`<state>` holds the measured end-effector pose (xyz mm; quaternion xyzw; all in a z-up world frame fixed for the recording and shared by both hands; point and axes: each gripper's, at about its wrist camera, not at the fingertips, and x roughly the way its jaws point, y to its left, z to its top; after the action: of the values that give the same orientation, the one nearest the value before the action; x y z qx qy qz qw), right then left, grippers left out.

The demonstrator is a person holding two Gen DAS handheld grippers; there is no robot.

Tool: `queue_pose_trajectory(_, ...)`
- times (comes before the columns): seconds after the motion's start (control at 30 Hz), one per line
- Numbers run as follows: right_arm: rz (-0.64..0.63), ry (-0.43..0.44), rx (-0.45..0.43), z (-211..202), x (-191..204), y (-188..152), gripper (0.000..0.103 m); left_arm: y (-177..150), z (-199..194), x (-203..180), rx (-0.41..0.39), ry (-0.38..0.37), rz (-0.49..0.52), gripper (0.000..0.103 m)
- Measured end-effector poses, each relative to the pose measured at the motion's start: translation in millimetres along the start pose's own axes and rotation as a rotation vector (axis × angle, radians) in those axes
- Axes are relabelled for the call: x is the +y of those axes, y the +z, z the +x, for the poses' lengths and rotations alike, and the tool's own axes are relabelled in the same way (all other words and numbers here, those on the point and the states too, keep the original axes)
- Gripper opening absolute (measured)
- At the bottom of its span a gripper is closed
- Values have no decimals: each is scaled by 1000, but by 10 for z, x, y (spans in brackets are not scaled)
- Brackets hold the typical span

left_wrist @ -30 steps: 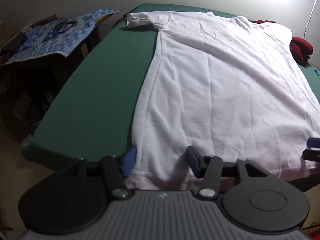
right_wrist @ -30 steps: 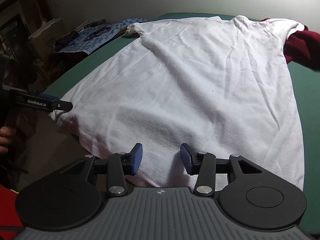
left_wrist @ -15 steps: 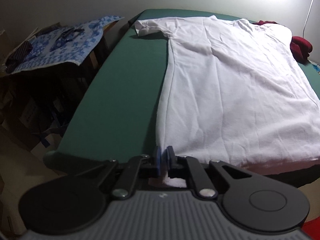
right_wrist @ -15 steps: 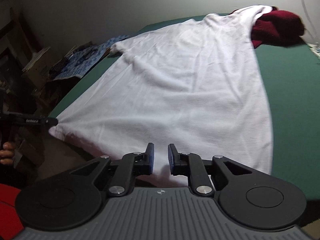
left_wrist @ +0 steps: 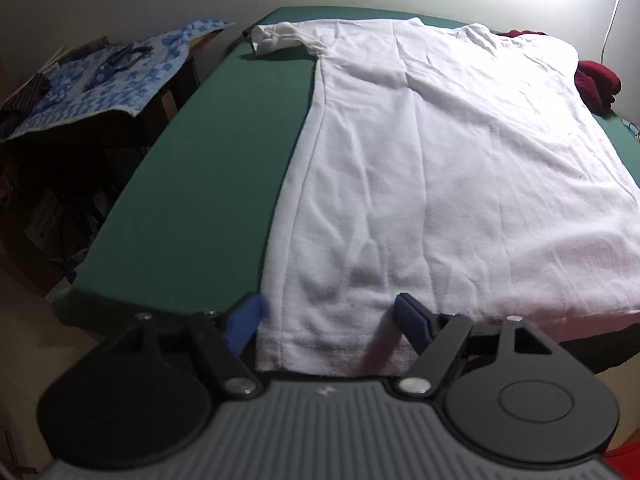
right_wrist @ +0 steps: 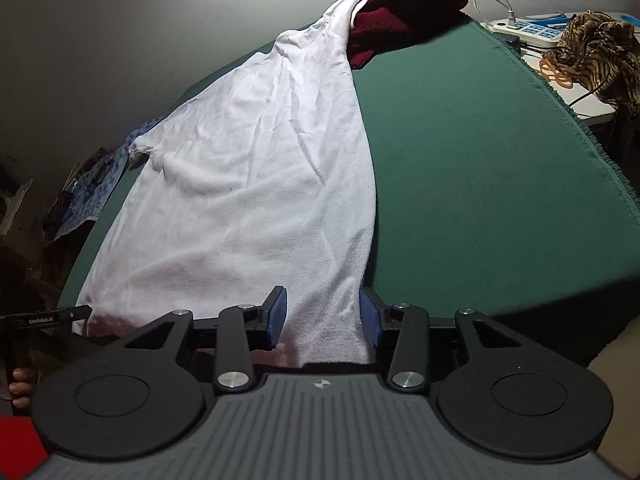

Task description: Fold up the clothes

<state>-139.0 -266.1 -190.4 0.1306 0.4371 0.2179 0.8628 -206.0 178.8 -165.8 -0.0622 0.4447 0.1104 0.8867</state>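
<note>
Left wrist view: the left gripper (left_wrist: 328,320) stands wide open astride the near-left hem corner of the white cotton T-shirt (left_wrist: 440,160), spread flat on the green cloth-covered table (left_wrist: 208,184). Right wrist view: the right gripper (right_wrist: 323,314), equally open, straddles the hem's other corner (holding nothing). Judged: either corner-grasping or releasing; fold stage unsettled.

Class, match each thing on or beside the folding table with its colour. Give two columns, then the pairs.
Things:
1. shirt spread flat
2. table cover
3. bundled garment at the far end
4. pads on the right tongs

Colours:
A. dark red
B. blue
C. white
D. green

Pairs: 1-C, 2-D, 3-A, 4-B
</note>
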Motion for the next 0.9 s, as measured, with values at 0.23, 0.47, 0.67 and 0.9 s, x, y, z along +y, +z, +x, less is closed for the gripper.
queue_pose_trajectory(0.23, 33, 12, 3, -12, -138, 15, 3, 115, -167, 173, -40, -72, -87, 0)
queue_pose_trajectory(0.47, 129, 287, -108, -450, -168, 238, 3, 283, -525, 260, -113, -107, -132, 0)
queue_pose_trajectory(0.67, 144, 238, -32, -347, -205, 159, 3, 300, -588, 268, -100, -86, -106, 0)
queue_pose_trajectory(0.9, 112, 75, 33, -171, -251, 24, 15, 55, -220, 347, 1, 24, -60, 1)
